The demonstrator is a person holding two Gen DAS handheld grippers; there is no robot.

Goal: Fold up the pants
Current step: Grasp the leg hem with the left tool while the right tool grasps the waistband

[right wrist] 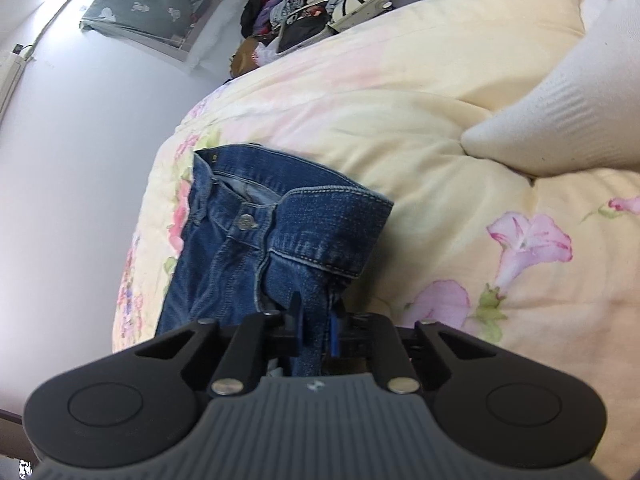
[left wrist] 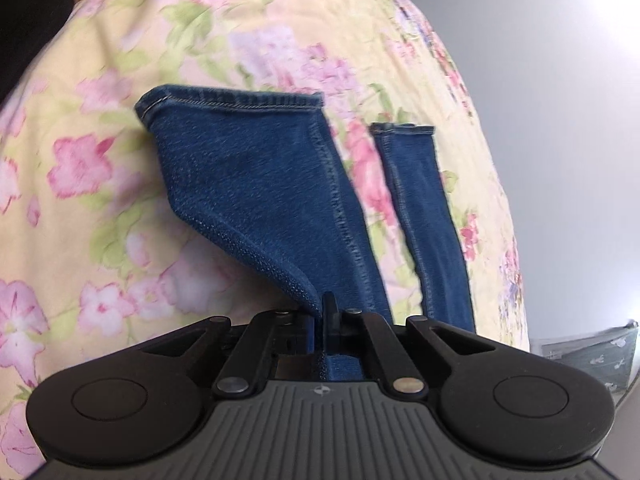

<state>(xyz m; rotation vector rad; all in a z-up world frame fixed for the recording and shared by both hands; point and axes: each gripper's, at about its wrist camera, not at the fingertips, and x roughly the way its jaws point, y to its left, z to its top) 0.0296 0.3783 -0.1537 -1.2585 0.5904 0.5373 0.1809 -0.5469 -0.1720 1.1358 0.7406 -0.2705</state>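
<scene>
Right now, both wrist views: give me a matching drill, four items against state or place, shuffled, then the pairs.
Column 1:
1. left gripper
2. right gripper
3. second pant leg
4. white pillow

Column 2:
A. lying flat on the floral bedspread, not held
B. shut on the jeans near the waistband
C. resting on the bed at upper right
D. shut on a lifted pant leg

Pairs: 1-D, 2-B, 3-A, 4-C

The blue denim pants lie on the floral quilted bedspread along its left edge, waistband toward the far end. A white ribbed pillow rests on the bedspread's far right. Beyond its far edge sits a heap of mixed clothes.

In the left wrist view, the two leg ends lie apart.
</scene>
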